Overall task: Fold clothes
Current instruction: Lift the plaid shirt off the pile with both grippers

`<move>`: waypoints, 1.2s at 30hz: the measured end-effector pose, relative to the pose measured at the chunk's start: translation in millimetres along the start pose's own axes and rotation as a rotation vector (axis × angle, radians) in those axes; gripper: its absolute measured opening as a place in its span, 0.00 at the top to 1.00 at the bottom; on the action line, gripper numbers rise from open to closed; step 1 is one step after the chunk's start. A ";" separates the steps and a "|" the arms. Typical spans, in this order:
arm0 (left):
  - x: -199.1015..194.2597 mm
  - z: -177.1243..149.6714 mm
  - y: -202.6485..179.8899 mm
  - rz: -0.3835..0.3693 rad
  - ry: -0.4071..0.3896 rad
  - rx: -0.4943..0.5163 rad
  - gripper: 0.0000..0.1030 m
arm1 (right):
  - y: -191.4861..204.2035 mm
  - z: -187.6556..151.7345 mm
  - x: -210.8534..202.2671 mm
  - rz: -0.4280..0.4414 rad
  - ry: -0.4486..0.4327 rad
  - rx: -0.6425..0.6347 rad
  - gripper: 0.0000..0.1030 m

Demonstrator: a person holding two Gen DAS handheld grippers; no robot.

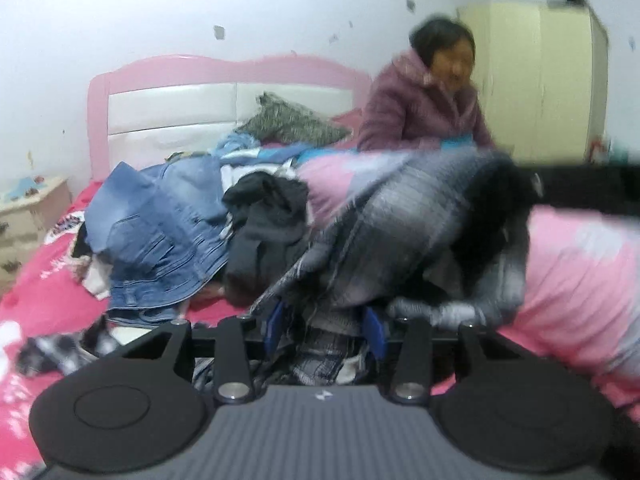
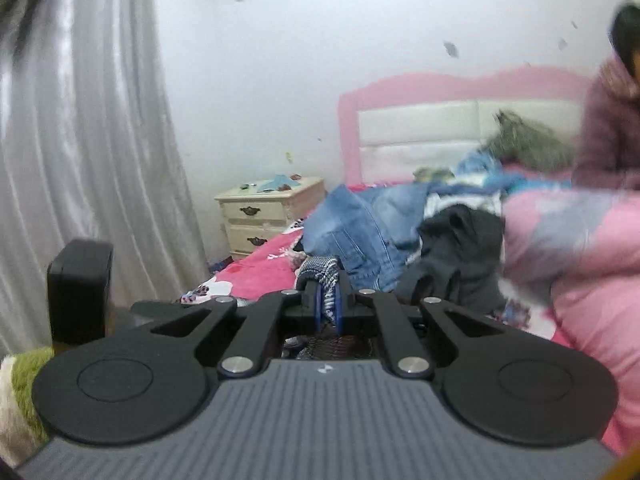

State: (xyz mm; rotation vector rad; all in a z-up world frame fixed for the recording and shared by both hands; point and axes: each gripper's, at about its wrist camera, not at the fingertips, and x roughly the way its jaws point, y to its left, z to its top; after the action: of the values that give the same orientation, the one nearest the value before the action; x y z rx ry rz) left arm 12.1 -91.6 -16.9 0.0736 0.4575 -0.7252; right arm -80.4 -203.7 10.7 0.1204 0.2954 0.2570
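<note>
Pinching a fold of the grey checked garment (image 2: 326,280) at centre frame, the right gripper (image 2: 327,308) holds it raised for folding; the left gripper (image 1: 324,320), lower centre, stands parted around loose cloth, above the pink bed (image 1: 52,280).

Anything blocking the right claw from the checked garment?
Nothing visible. The right claw is shut on a fold of the checked garment. The left claw stands open, with what looks like the same garment lying loose between its jaws.
</note>
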 end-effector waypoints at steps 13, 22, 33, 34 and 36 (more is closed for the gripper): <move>-30.2 2.1 -20.8 -0.145 -0.055 -0.019 0.56 | -5.8 2.5 -19.4 0.066 -0.019 0.021 0.96; -5.9 -35.3 2.6 -0.008 0.098 -0.082 0.59 | -17.7 3.9 -35.5 0.116 -0.038 0.131 0.96; 5.4 -21.1 74.2 0.051 0.087 -0.394 0.93 | -59.1 -15.1 -11.4 0.087 0.027 0.289 0.95; 5.2 -18.7 79.7 0.048 0.083 -0.414 0.93 | -65.0 -18.6 -4.9 0.068 0.043 0.291 0.95; 6.6 -14.8 89.7 0.048 0.083 -0.438 0.93 | -75.9 -26.6 11.6 0.015 0.080 0.284 0.95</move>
State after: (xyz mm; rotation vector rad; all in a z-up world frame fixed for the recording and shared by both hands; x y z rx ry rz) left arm 69.6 -25.1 -41.2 -0.2960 0.6826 -0.5631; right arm -60.0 -271.4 -29.4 0.3939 0.4094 0.2340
